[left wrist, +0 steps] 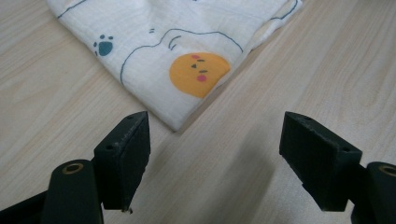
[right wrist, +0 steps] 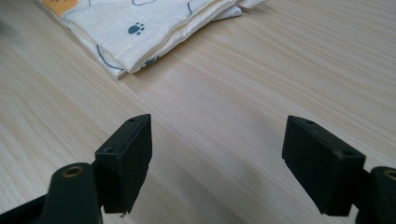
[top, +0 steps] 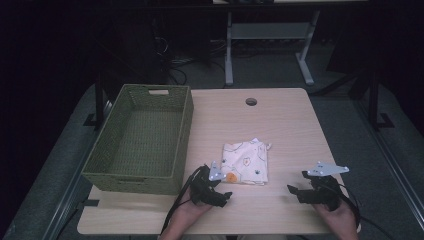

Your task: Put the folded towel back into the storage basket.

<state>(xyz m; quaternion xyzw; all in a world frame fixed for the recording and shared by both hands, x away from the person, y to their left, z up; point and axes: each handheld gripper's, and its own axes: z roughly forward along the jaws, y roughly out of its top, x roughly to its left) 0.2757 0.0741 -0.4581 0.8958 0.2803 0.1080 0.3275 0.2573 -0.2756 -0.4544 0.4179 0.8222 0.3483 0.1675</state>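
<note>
Cloth folded flat, both claws released beside it

Cloth [top: 246, 162] lies folded on the wooden surface [top: 280, 130], just right of the green woven basket [top: 142, 137] and apart from it. From the high view I read it as a near-square packet, its slightly longer side running away from me, one ragged corner pointing to the far right. My left claw [top: 216, 192] sits just off its near left corner, jaws spread wide with nothing between them. My right claw [top: 305, 191] rests well to the right, also spread and empty.

In the left gripper view, the cloth's corner [left wrist: 177, 70] points straight at me, showing an orange face print and a blue paw. The right gripper view gives me the stacked fold edges [right wrist: 154, 37], layers that the high view flattens out.
</note>
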